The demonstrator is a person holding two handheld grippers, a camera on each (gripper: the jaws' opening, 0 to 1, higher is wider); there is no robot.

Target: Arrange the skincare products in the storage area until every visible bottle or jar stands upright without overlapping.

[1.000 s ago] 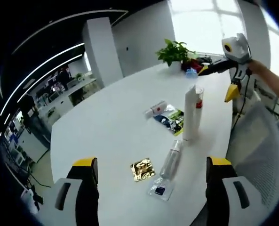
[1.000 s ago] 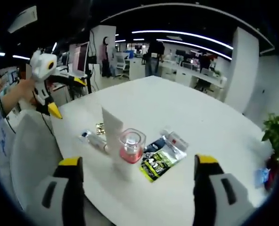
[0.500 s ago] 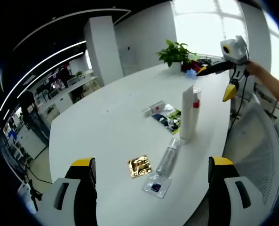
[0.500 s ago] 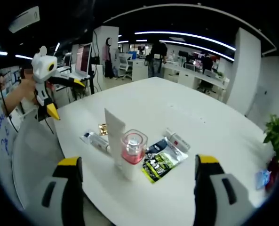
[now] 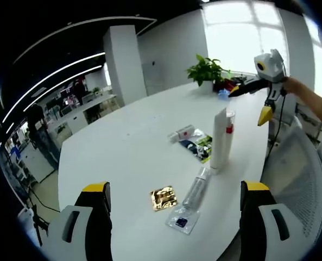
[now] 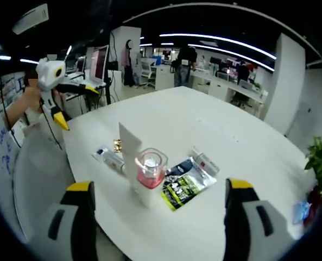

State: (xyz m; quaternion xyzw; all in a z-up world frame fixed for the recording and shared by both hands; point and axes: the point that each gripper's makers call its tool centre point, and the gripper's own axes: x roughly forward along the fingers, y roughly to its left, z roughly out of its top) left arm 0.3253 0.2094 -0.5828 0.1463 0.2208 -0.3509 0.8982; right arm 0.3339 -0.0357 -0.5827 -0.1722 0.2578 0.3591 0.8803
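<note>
While sachets (image 5: 197, 145) crowd the upright tube (image 5: 220, 138), a bottle (image 5: 195, 187) lies flat.

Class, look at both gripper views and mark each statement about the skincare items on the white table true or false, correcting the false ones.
1. The white tube stands upright. True.
2. The clear bottle stands upright. False: it lies flat on the table.
3. The left gripper holds the gold sachet. False: its jaws are open and empty.
4. The pink-capped bottle stands beside the tube. True.
5. A potted plant sits at the table's far end. True.
</note>
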